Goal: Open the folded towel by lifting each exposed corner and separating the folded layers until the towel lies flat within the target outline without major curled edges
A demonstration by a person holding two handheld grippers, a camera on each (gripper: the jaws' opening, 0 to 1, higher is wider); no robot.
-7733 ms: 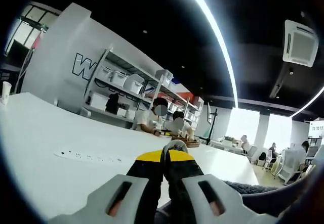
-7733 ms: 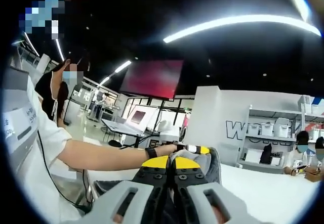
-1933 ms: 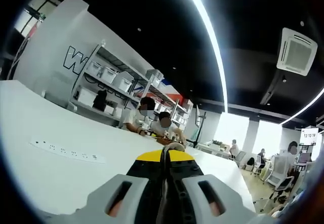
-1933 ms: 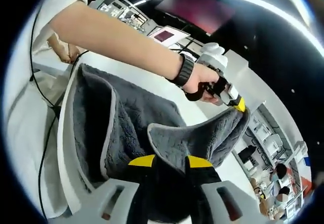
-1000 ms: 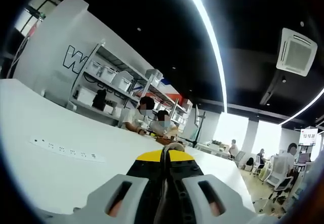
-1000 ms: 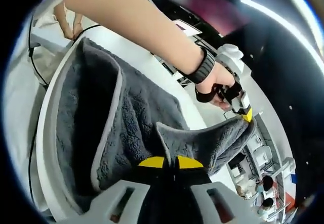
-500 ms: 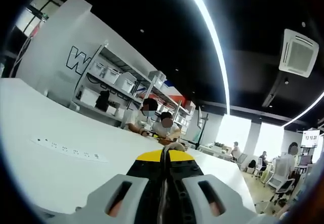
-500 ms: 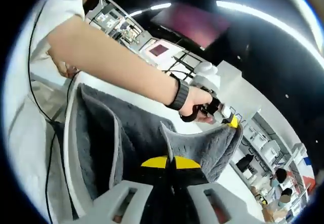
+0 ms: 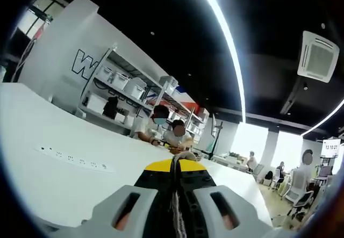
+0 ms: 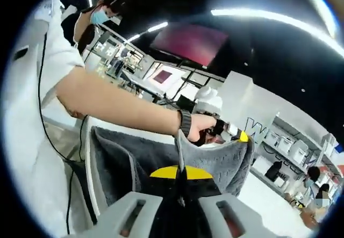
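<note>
In the right gripper view the grey towel (image 10: pixel 121 154) hangs stretched between both grippers above the white table (image 10: pixel 271 208). My right gripper (image 10: pixel 180 172) is shut on one corner, whose thin edge stands up between the yellow tips. Across from it my left gripper (image 10: pixel 242 136), in a person's hand (image 10: pixel 203 126) with a black wristband, is shut on the far corner. In the left gripper view my left gripper (image 9: pixel 176 165) shows its jaws shut, a small grey tuft of towel (image 9: pixel 186 154) poking out past the tips. The towel's lower part is hidden behind my right jaws.
A white power strip (image 9: pixel 75 160) lies on the long white table (image 9: pixel 48 189). Two people (image 9: pixel 167 132) sit at its far end before shelves (image 9: pixel 126 90) of boxes. A person's arm and white shirt (image 10: pixel 32 141) take up the left of the right gripper view.
The right gripper view has tilted upward and the towel span between the grippers sits higher and more level. Both grippers keep their corners. The left gripper view has barely shifted.
</note>
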